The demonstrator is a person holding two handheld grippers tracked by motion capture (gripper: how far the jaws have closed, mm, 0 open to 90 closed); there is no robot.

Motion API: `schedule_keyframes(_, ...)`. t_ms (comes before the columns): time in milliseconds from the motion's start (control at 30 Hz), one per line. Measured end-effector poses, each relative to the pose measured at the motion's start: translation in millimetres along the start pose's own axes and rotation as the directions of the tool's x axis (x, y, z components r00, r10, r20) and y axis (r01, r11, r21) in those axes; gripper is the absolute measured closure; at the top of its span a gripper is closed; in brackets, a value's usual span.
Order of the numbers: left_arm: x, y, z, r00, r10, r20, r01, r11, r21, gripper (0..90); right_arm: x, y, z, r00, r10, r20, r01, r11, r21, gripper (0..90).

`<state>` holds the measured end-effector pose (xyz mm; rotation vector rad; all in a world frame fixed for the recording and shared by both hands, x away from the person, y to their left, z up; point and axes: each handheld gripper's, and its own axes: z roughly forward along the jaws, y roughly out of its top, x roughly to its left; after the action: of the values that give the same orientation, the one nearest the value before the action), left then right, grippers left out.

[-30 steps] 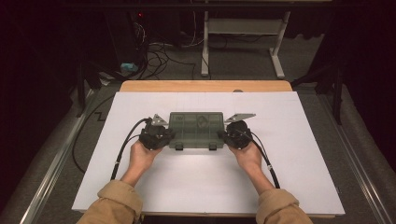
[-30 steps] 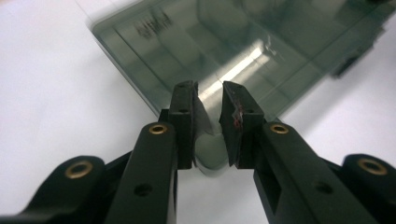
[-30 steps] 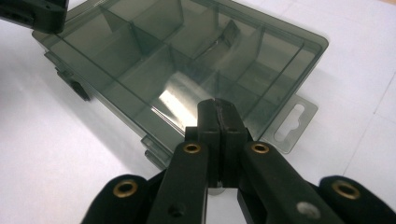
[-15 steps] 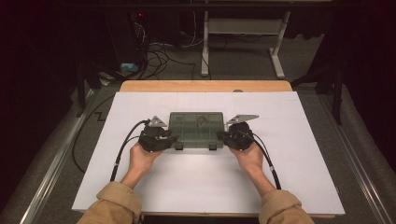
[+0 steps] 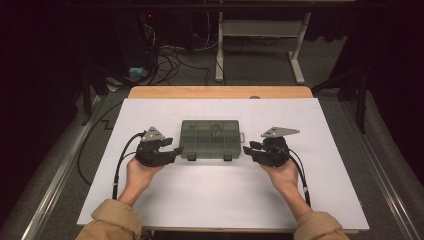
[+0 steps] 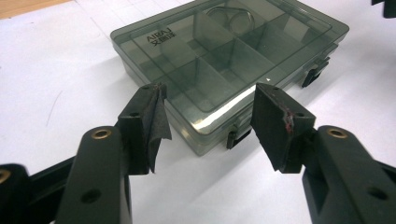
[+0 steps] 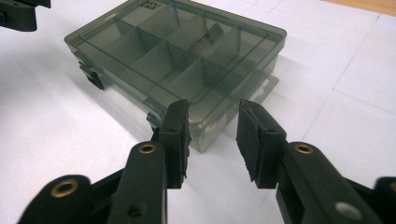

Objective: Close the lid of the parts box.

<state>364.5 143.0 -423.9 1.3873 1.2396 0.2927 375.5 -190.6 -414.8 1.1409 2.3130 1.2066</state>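
On the white sheet (image 5: 220,195) covering the table, a smoky translucent compartment box (image 5: 210,138) is lying flat with its lid closed, roughly midway between the two grippers. At its left end the left gripper (image 5: 176,151) is pointing toward the box, its jaws having just been opening; they are now standing apart with nothing pressed between them. From the left gripper view, the near corner of the box (image 6: 224,70) is sitting in the gap ahead of the pads (image 6: 273,121), clear of both, and a small latch (image 6: 314,73) is showing on the box's side wall. At the right end the right gripper (image 5: 248,148) is mirroring this, its jaws likewise having just been opening and now parted, free of the box. From the right gripper view, the box corner (image 7: 187,60) is lying just beyond the fingertips (image 7: 177,126), not gripped. Each hand (image 5: 140,172) is cradling its gripper from below, with a black cable (image 5: 120,160) trailing back along the sheet
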Motion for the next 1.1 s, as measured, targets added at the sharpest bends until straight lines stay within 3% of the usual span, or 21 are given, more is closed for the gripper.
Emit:
schedule_keyframes(133, 1.5, -4.2, -11.2, 1.0000, 0.007, 0.003, -0.007, 1.0000, -0.002, 42.5, -2.6, -9.6, -11.1, 0.9999, 0.011, 0.000, -0.011, 1.000, -0.012, 55.8)
schedule_keyframes(433, 12.8, -15.3, -42.4, 0.9999, -0.013, -0.011, 0.012, 0.9969, -0.078, 39.0, -17.5, -41.6, -46.0, 0.9987, 0.037, 0.035, -0.035, 0.997, -0.068, 44.8)
schedule_keyframes(667, 22.7, -25.9, -57.3, 0.9987, -0.017, -0.049, 0.011, 0.9926, -0.121, 36.5, -30.6, -68.2, -70.9, 0.9957, 0.062, 0.070, -0.054, 0.993, -0.106, 38.7)
schedule_keyframes(800, 30.7, -31.2, -66.5, 0.9974, -0.034, -0.064, 0.024, 0.9882, -0.151, 34.8, -34.5, -83.0, -83.1, 0.9939, 0.070, 0.085, -0.058, 0.989, -0.138, 36.4)
schedule_keyframes(933, 39.7, -36.1, -74.7, 0.9944, -0.076, -0.074, 0.062, 0.9817, -0.180, 33.8, -36.4, -98.9, -91.9, 0.9911, 0.076, 0.109, -0.058, 0.985, -0.160, 34.3)
schedule_keyframes(1100, 49.5, -44.1, -82.8, 0.9898, -0.105, -0.097, 0.083, 0.9755, -0.203, 33.1, -38.0, -113.4, -99.4, 0.9863, 0.112, 0.121, -0.087, 0.978, -0.191, 32.0)
